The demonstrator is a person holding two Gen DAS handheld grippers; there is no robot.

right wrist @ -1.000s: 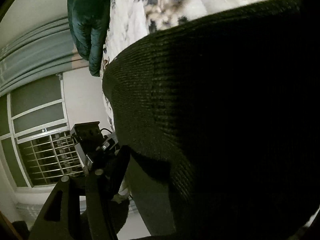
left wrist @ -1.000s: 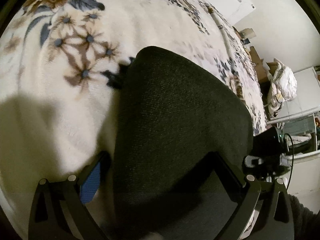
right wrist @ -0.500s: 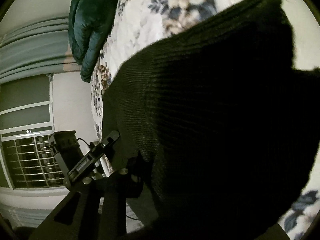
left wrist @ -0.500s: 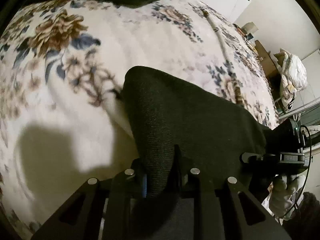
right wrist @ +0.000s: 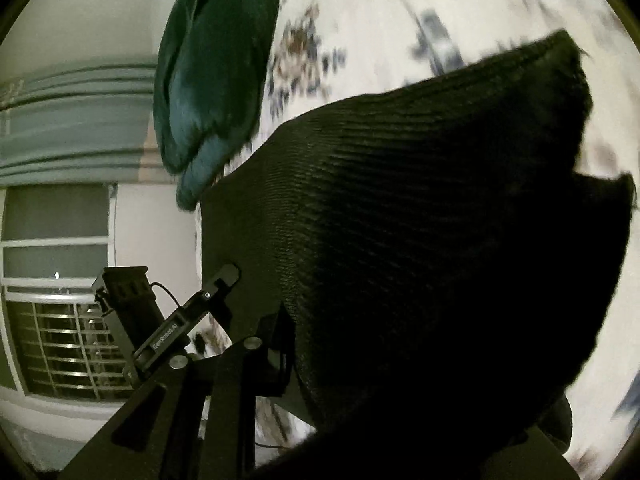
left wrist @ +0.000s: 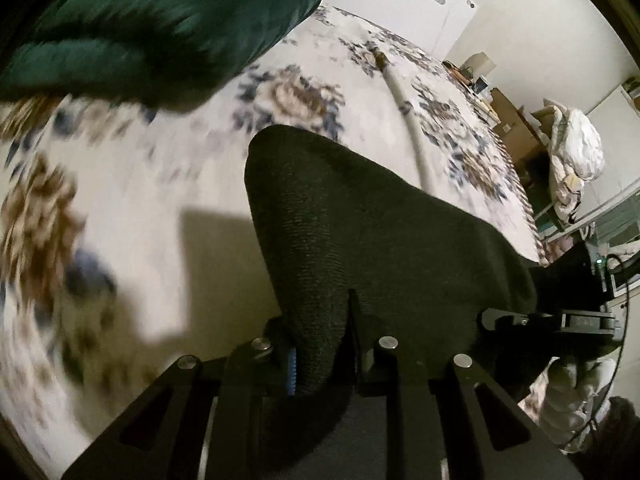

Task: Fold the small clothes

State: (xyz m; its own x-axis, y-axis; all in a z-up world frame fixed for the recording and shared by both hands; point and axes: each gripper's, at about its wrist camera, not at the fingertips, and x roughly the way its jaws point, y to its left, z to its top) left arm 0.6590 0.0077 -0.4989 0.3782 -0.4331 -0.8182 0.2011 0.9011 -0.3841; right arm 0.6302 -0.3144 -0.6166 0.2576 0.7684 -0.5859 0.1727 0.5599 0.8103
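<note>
Both grippers — left gripper [left wrist: 320, 344], right gripper [right wrist: 280, 344] — fingers pinching dark knit garment [left wrist: 360, 216] above bed [left wrist: 160, 184]; fold prob. underway, not laid flat yet.

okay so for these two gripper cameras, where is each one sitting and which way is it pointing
Left wrist: on the left gripper, facing along its fingers over the floral bedspread; it is shut on the black knit garment; the other gripper shows at right.
Right wrist: on the right gripper, facing the garment close up, window behind; its grip is hidden.
Shared: garment, bedspread, green pillow.
</note>
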